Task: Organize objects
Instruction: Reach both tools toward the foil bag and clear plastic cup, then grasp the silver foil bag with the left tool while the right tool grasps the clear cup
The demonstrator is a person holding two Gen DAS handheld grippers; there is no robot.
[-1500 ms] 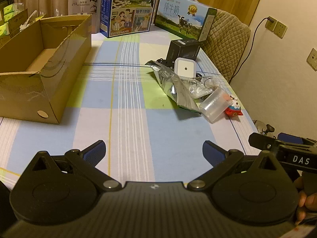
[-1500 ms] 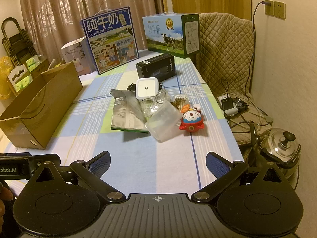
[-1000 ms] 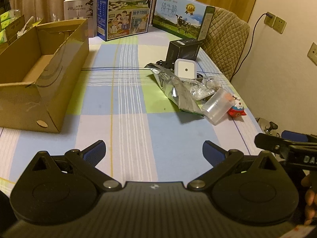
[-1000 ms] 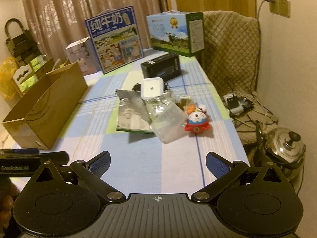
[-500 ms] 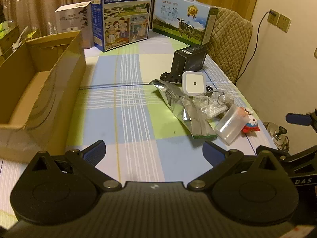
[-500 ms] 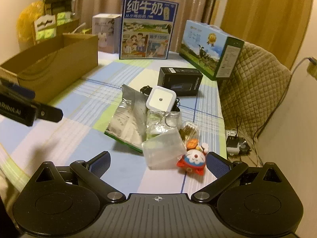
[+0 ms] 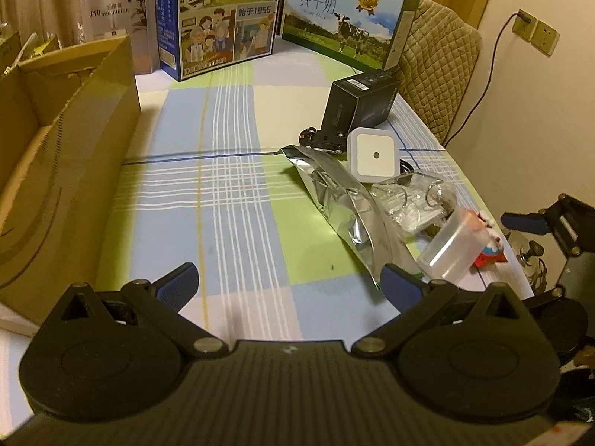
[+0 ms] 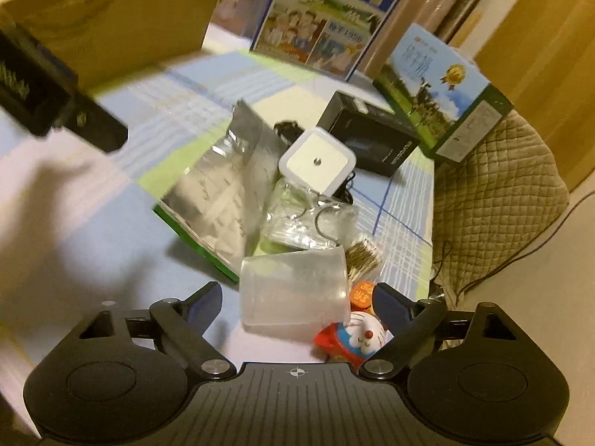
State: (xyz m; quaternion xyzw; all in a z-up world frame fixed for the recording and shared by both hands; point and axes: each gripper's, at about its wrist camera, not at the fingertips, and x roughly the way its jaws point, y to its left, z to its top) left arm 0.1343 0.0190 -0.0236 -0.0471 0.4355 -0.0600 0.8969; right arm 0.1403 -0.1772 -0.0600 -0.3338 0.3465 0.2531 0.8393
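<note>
A pile of small objects lies on the checked tablecloth: a translucent plastic cup on its side, a red and white cat figurine, a silver foil pouch, a clear bag with rings, a white square night light, a black toy car and a black box. My right gripper is open, its fingers on either side of the cup and figurine, close above them. My left gripper is open and empty over the cloth, left of the pile. An open cardboard box stands at the left.
Two milk cartons and a white box stand at the table's far end. A quilted chair stands beyond the right edge, with a kettle on the floor there. The table's right edge runs just past the figurine.
My right gripper has moved forward and down onto the pile, so the cup and figurine now sit between its fingers. My left gripper has moved forward along the table.
</note>
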